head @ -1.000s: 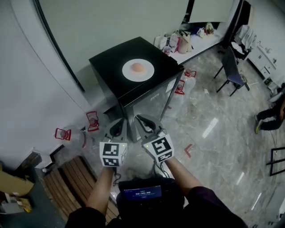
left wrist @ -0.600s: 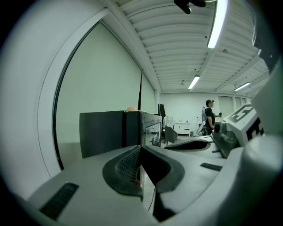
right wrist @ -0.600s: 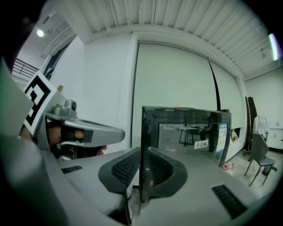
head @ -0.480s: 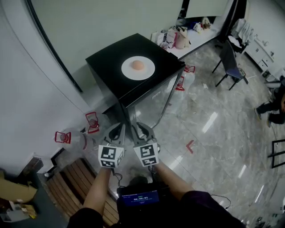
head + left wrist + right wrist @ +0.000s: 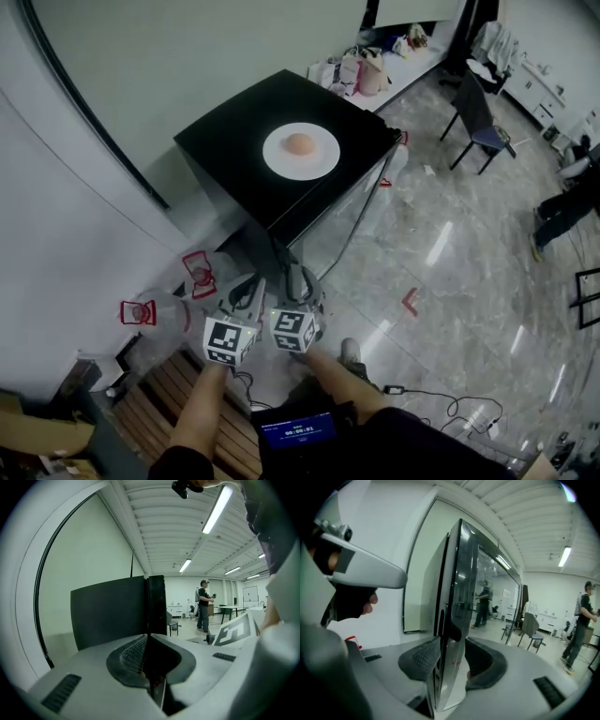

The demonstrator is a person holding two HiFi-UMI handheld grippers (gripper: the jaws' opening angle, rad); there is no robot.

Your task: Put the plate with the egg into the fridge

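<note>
From where I stood there was one black fridge (image 5: 234,141), and on its top sat one white plate (image 5: 324,159) with a single egg (image 5: 299,143) in the middle. The person held two tongs low in front of the fridge's near corner, close beside each other. The left gripper (image 5: 247,291) was clenched, its jaws meeting with nothing between them. The right gripper (image 5: 298,281) had just been opening. Its jaws stood apart with the edge of the door (image 5: 458,590) between them, not squeezed. Two red-handled jugs (image 5: 199,273) stood on the floor to the left, and one dark chair (image 5: 473,117) stood well off.
</note>
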